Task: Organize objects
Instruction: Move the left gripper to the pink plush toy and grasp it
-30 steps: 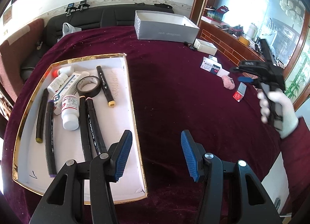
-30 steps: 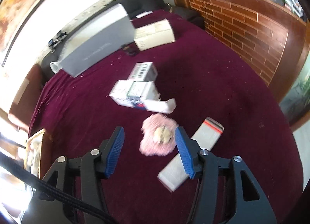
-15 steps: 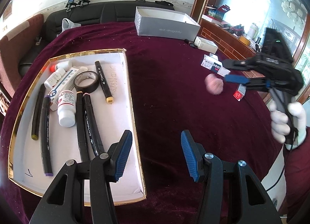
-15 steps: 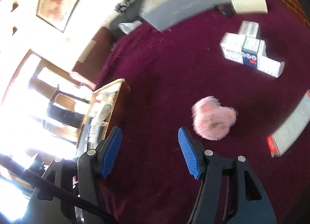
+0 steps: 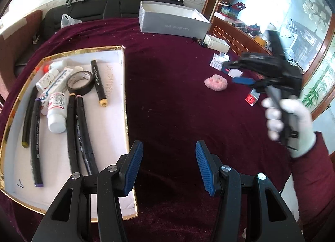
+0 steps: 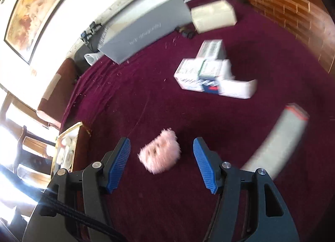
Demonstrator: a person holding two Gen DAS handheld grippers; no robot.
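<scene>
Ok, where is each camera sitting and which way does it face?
Left wrist: on the left gripper, above the tray edge, looking across the table; shows its open fingers, plus the right gripper in a gloved hand.
Right wrist: on the right gripper, looking down at the pink puff; shows its open fingers.
Shared: puff, grey box, tray.

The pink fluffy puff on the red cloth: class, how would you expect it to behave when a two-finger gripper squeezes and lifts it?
The pink fluffy puff looks soft and furry, so it would probably squash between the pads rather than resist. It seems light for its bulk. Its rounded shape may let it tumble if nudged, though the red cloth should slow it.
</scene>
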